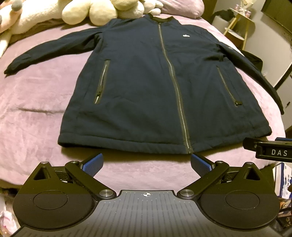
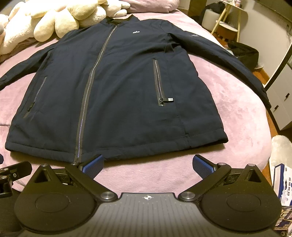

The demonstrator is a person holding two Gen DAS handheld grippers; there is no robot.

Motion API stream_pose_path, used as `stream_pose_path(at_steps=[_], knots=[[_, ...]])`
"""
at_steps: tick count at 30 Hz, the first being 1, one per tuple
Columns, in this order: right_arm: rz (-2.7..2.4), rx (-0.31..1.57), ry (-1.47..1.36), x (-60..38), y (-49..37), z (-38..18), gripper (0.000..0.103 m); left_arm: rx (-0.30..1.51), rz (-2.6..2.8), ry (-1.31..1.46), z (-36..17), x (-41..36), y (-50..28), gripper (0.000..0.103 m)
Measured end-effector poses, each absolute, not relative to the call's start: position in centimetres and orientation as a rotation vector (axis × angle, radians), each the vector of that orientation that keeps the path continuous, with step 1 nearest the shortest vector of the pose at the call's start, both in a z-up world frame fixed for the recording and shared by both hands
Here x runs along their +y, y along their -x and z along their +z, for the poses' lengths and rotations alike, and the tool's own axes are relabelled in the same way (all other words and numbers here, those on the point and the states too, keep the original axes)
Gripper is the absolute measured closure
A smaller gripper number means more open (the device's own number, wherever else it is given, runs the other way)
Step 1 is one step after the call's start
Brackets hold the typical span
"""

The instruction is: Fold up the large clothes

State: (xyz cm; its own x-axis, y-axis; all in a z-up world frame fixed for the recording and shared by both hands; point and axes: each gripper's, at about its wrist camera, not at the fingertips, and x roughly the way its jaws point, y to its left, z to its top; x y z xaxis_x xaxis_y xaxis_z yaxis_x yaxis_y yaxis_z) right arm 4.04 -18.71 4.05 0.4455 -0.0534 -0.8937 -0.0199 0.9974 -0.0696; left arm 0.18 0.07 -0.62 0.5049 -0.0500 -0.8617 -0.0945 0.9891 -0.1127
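Note:
A long dark navy zip-up jacket (image 1: 146,82) lies flat and front up on a pink blanket, collar far, hem near, both sleeves spread out to the sides. It also shows in the right wrist view (image 2: 118,91). My left gripper (image 1: 147,165) is open and empty, just short of the hem near the zipper's lower end. My right gripper (image 2: 148,165) is open and empty, just short of the hem right of the zipper. The right gripper's side shows at the right edge of the left wrist view (image 1: 272,151).
The pink blanket (image 1: 36,109) covers the bed. Cream plush toys (image 1: 94,12) and a pink pillow (image 2: 151,5) lie beyond the collar. The bed's right edge drops to a floor with a dark bag (image 2: 244,52), a stool (image 2: 228,21) and white drawers (image 2: 281,105).

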Motion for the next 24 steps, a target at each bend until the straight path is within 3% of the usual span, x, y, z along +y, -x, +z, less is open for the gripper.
stream_pose_path(at_steps=[18, 24], knots=[[0.022, 1.122, -0.002, -19.9, -5.0, 3.0, 0.0, 1.063, 0.002, 0.209, -1.3, 0.6, -1.9, 0.0], [0.132, 1.021, -0.262, -24.0, -6.8, 2.5, 0.0, 0.969, 0.016, 0.208, -0.7, 1.5, -4.3, 0.0]])
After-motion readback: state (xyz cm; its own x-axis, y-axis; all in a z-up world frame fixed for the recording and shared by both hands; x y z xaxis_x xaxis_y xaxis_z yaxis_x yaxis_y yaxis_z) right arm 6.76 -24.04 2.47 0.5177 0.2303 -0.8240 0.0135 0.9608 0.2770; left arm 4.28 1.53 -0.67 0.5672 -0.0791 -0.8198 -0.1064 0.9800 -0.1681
